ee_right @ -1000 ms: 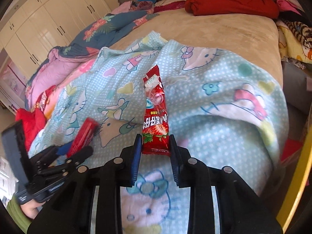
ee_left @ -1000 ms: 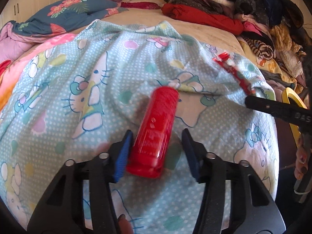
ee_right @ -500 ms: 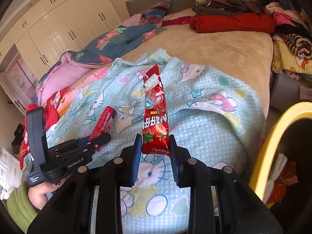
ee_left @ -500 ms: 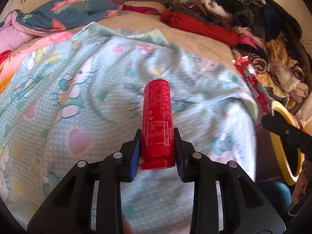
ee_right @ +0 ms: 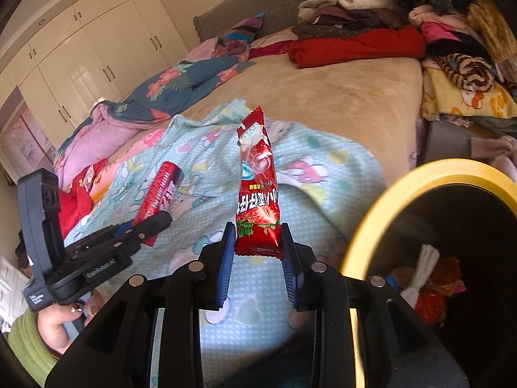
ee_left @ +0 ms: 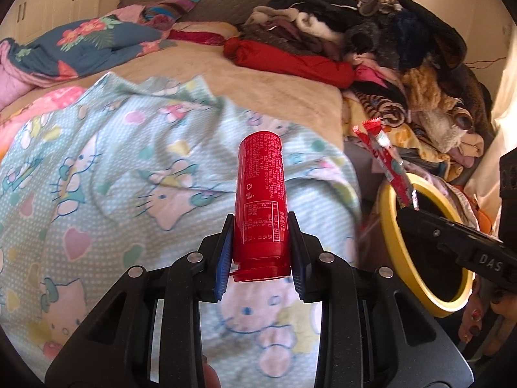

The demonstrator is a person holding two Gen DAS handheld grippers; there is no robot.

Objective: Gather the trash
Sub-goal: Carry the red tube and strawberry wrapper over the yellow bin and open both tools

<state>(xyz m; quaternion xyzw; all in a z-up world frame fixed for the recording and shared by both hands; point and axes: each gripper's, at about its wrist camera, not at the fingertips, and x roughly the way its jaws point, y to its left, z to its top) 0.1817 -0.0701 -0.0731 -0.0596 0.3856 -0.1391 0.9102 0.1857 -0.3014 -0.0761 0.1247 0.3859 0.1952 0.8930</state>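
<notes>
My left gripper is shut on a red cylindrical tube and holds it above the Hello Kitty blanket. The tube also shows in the right wrist view. My right gripper is shut on a red strawberry snack wrapper, which also shows in the left wrist view over the bin. The yellow-rimmed trash bin stands beside the bed at the right; its rim also shows in the left wrist view. Some trash lies inside it.
A pile of clothes covers the far right of the bed. A floral quilt and pink bedding lie at the far left. White wardrobes stand behind the bed.
My left gripper closed on the red tube and lifted it off the blanket. Both grippers have moved right toward the yellow bin, which has come into fuller view.
</notes>
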